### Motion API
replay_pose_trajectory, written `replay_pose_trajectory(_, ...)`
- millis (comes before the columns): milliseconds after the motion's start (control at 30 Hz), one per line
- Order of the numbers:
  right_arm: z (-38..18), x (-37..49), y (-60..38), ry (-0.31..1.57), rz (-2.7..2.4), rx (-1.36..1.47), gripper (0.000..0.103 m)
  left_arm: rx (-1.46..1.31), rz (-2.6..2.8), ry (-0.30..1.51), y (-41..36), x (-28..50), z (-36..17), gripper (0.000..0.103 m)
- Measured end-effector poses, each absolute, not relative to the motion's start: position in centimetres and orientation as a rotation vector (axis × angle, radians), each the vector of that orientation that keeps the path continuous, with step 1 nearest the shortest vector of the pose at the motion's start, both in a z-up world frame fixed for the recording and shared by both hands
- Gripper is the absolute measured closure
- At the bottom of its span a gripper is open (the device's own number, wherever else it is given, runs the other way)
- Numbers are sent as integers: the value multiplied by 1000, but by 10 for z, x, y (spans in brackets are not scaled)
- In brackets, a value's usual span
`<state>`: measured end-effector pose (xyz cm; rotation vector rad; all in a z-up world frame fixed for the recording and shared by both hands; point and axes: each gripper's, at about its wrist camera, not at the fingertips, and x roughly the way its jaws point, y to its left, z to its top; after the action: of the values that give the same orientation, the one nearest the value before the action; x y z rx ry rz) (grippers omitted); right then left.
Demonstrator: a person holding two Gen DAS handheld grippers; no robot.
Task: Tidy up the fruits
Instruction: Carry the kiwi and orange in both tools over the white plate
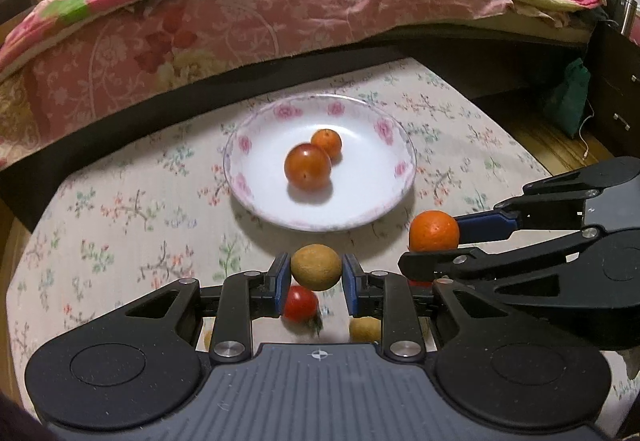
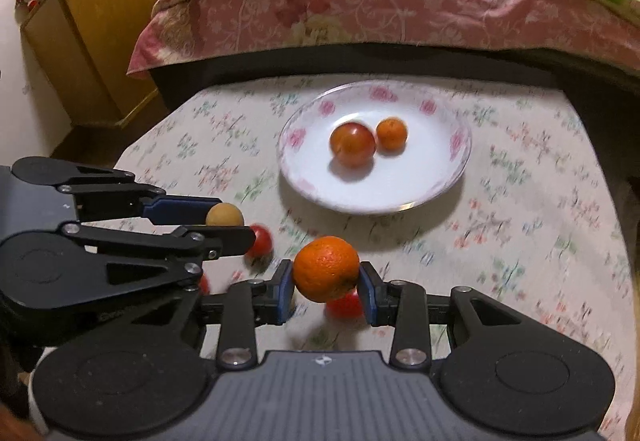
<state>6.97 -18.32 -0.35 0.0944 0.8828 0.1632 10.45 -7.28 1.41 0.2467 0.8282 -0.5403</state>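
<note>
A white plate with pink flowers [image 1: 256, 197] [image 2: 424, 197] sits on the floral cloth and holds an orange-red tomato [image 1: 308, 166] [image 2: 352, 144] and a small orange [image 1: 326, 143] [image 2: 391, 133]. My left gripper [image 1: 316, 273] [image 2: 224, 223] is shut on a tan round fruit [image 1: 316, 267] [image 2: 225, 215], held above the cloth in front of the plate. My right gripper [image 2: 326, 277] [image 1: 434, 241] is shut on an orange [image 2: 326, 268] [image 1: 434, 231], beside the left one. A red tomato [image 1: 300, 304] [image 2: 260, 240] lies on the cloth below the left gripper.
Another red tomato [image 2: 344, 305] lies under the right gripper, and another tan fruit [image 1: 364, 329] lies near the left one. A bed with a pink floral quilt [image 1: 200, 21] stands close behind the table. A wooden cabinet [image 2: 100, 41] stands at the far left.
</note>
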Motion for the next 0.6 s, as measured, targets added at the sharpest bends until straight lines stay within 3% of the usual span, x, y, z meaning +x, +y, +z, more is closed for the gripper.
replay_pose_trajectory(600, -12, 127, -207, 861, 125, 74, 67, 259, -508, 833, -96, 157, -2, 70)
